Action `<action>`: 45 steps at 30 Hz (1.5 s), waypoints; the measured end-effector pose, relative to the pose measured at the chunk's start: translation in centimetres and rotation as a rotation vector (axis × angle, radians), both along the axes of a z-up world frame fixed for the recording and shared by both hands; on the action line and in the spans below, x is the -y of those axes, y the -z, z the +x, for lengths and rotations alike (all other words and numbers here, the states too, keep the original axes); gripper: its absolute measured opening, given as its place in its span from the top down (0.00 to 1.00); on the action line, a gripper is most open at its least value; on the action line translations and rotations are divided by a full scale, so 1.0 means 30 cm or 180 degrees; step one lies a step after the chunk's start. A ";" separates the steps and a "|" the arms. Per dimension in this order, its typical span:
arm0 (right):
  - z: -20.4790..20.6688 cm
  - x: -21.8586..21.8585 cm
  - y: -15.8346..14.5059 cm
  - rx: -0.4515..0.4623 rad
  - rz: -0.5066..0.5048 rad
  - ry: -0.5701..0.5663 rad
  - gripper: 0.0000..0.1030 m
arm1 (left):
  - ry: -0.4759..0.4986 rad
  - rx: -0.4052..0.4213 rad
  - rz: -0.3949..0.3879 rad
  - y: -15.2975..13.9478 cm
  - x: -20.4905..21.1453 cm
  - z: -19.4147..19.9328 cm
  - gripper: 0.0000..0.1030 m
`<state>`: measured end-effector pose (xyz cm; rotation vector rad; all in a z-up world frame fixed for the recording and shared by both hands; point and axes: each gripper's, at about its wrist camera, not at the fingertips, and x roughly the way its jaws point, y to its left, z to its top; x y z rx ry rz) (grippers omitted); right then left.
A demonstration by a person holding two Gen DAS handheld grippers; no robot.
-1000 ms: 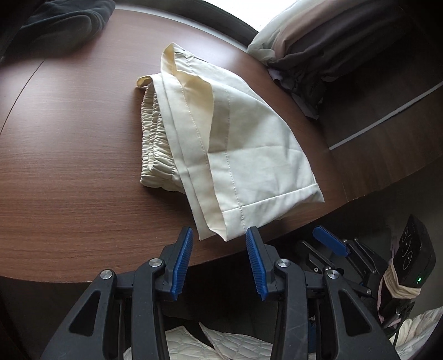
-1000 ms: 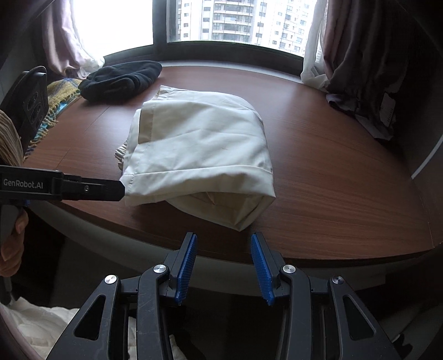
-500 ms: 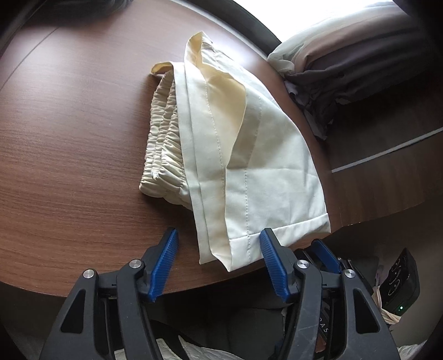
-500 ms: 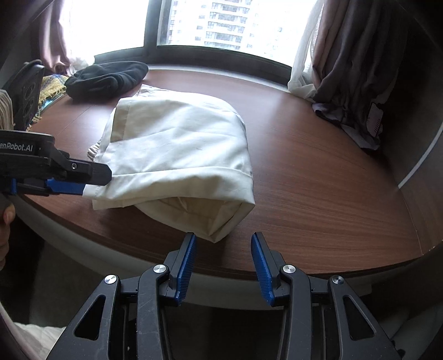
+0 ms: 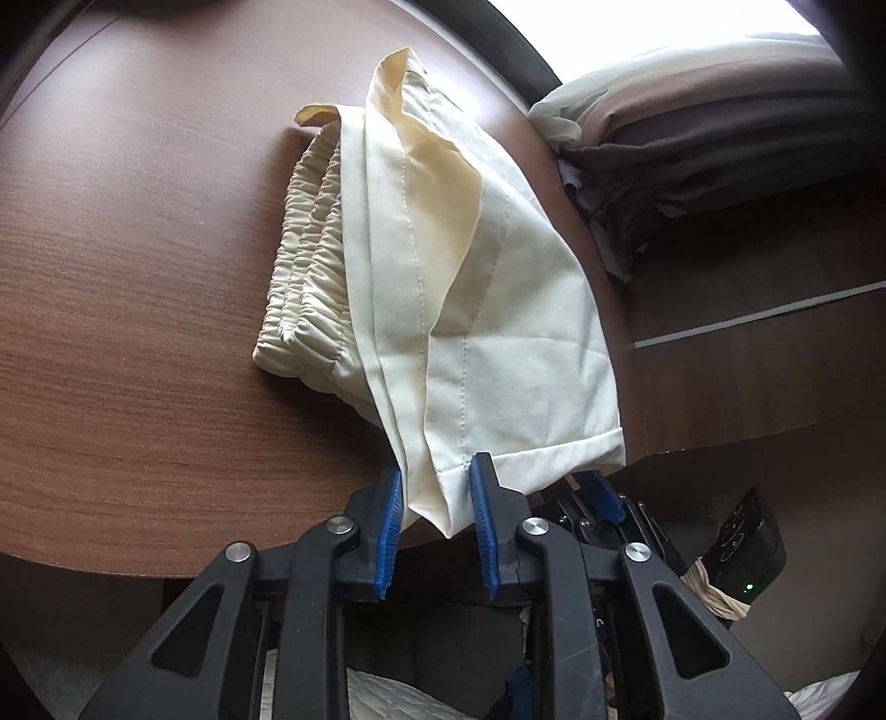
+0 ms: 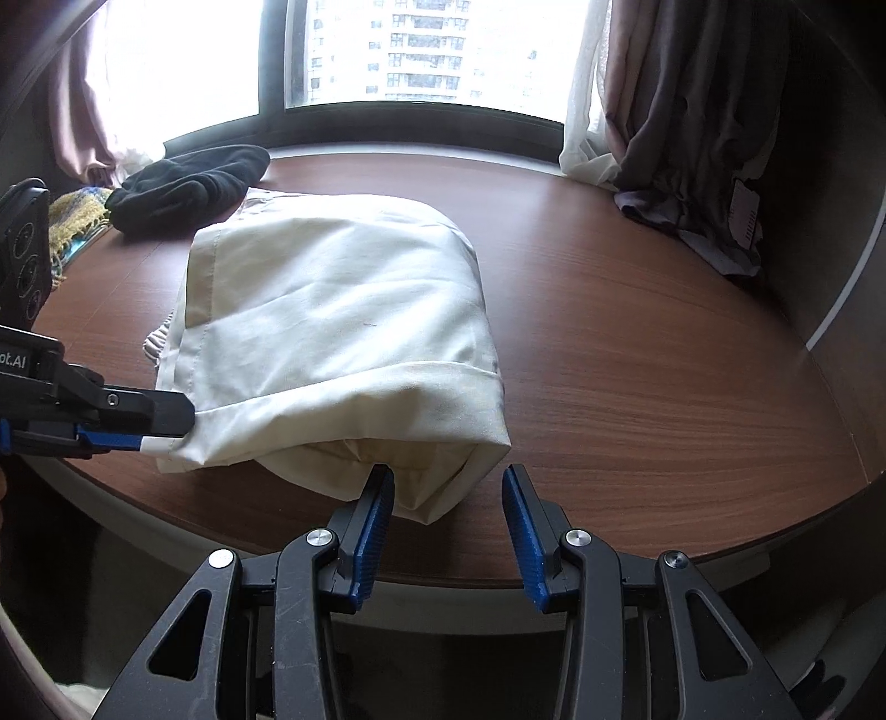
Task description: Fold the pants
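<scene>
If only the top layer is caught by the left hand-held gripper [image 5: 434, 531], just closed onto the near hem of the pants [image 5: 443, 288], while the right hand-held gripper [image 6: 448, 526] is held open around the neighbouring corner, the fold may be pulled apart.

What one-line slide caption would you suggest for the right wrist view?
Right gripper open at the near corner of folded cream pants on a wooden table, left gripper on the hem.

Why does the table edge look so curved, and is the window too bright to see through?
Left wrist view: the fisheye lens bends the table edge; the window corner is blown white. Right wrist view: same bending; the window glares, yet buildings show.
</scene>
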<state>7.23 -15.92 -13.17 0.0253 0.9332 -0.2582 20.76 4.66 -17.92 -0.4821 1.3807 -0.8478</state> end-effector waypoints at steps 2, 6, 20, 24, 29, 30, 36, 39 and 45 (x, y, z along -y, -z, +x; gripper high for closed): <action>0.004 0.000 0.004 0.0003 0.0017 -0.0009 0.59 | 0.0030 0.0058 -0.0008 -0.009 0.015 0.000 0.77; 0.014 0.000 0.017 0.0013 0.0058 -0.0030 0.59 | 0.0001 -0.0018 0.0010 0.011 0.024 0.010 0.79; 0.027 -0.002 0.003 0.0041 -0.0511 0.0372 0.59 | -0.0205 0.0843 0.0670 -0.150 -0.044 -0.003 0.92; 0.027 -0.012 0.034 -0.0128 -0.0640 0.0399 0.58 | -0.0192 0.0583 0.0725 -0.073 -0.031 0.011 0.92; 0.008 0.021 0.038 -0.0204 -0.0539 0.0565 0.44 | -0.0101 0.0620 0.0954 -0.058 -0.019 0.004 0.81; -0.004 0.025 0.036 -0.0217 -0.0493 0.0579 0.38 | -0.0080 0.0672 0.1081 -0.066 -0.031 -0.011 0.74; -0.097 -0.020 0.003 -0.0414 -0.0362 0.0517 0.37 | 0.0073 0.1220 0.1572 -0.150 -0.046 -0.087 0.64; -0.125 -0.028 -0.017 -0.0420 -0.0410 0.0527 0.37 | 0.0107 0.1496 0.1528 -0.200 -0.032 -0.104 0.60; -0.028 0.009 0.021 -0.0374 -0.0399 0.0571 0.37 | 0.0221 0.1763 0.1118 -0.265 0.076 -0.049 0.59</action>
